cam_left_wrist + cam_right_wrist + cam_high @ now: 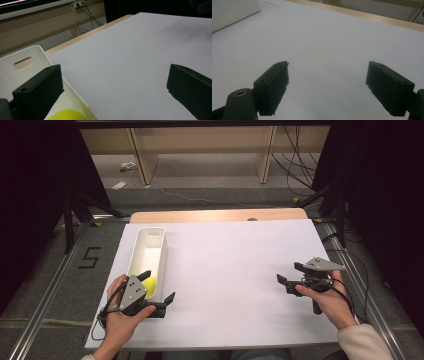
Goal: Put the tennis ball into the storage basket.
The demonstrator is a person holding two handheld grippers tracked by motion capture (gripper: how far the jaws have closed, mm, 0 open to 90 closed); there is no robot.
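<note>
Left claw (pixel 157 292) spread wide, pinching nothing; one jaw over the near end of the white bin (pixel 159 254), the other out over the sheet. Yellow ball (pixel 149 284) lying in the bin's near end, just under and beside the inner jaw, not gripped. Judged step: letting go of the ball into the bin, or taking it out. Either way, best done by keeping the jaws wide and moving straight up or down, clear of the bin's rim.

Right claw (pixel 290 276) also spread and empty, held well apart to the other side, over bare sheet.

Beyond both claws: white sheet (pixel 235 270) covering the table, unmarked. Strip of wooden table edge (pixel 215 215) past the sheet. Farther off: grey floor, pale wooden shelf legs (pixel 142 160), loose black cables (pixel 295 165), dark curtains either side.
</note>
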